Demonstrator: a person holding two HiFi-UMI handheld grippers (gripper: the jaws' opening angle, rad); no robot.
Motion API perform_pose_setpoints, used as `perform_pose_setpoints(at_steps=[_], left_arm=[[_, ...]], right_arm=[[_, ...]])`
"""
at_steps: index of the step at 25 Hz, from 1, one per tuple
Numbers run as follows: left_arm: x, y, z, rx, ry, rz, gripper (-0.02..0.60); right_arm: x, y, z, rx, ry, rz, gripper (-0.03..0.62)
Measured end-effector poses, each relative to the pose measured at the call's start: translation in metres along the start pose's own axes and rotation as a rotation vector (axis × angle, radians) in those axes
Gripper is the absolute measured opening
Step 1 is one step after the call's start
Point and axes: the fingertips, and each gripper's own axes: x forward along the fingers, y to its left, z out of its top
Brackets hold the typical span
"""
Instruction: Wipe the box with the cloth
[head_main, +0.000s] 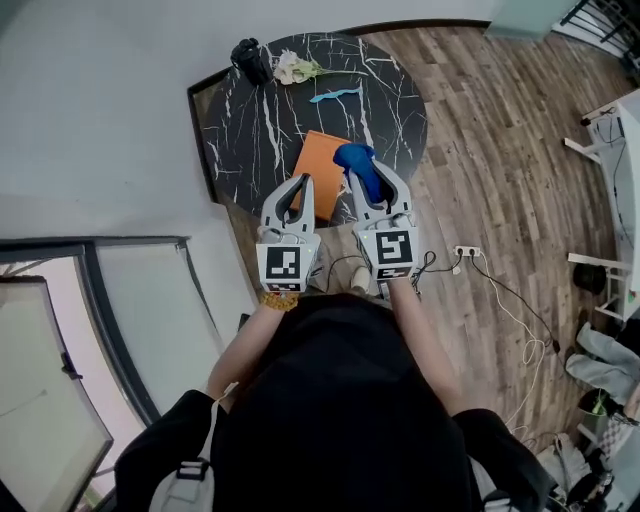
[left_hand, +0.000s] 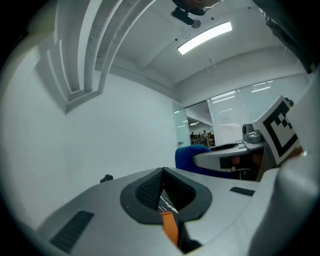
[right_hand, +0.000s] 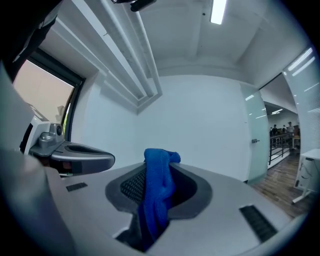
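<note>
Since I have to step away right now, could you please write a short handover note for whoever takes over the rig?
Left gripper: shut and empty, at the near left edge of the box.
Right gripper: shut on the blue cloth, which is bunched between its jaws and hangs over the right side of the box in the head view.
Orange box: lies flat on the round black marble table.
Done: the cloth is gripped and at the box.
Left: wipe the box. Whether the cloth touches it yet cannot be told.
</note>
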Motion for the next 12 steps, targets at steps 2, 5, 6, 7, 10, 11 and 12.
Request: perform_pose_setpoints(at_steps=[2,5,6,7,10,11,12], left_arm=[[0.009,0.015,-0.006,-0.002,0.025,-0.026,0.005],[0.031,0.036,-0.025,-0.039,0.102,-0.088,0.005],[0.038,0.042,-0.033,-0.049,0.134,-0.111,0.006],[0.044,0.050,-0.041,-0.054,0.169,-0.135,0.006],[0.060,0.073,-0.073,-0.075,0.281,-0.205,0.006],[0.066,0.079,-0.083,-0.084,0.314,-0.229,0.006],[0.071,0.085,-0.092,-0.089,0.345,-0.256,0.006]], right_arm=[[0.015,0.005,-0.002,0.007,0.015,-0.014,0.086],[0.039,0.005,-0.013,0.018,0.057,-0.058,0.086],[0.048,0.004,-0.018,0.019,0.077,-0.074,0.084],[0.057,0.005,-0.023,0.017,0.098,-0.087,0.084],[0.079,0.008,-0.039,0.011,0.161,-0.124,0.084],[0.085,0.008,-0.044,0.012,0.184,-0.140,0.086],[0.090,0.008,-0.050,0.013,0.205,-0.155,0.086]])
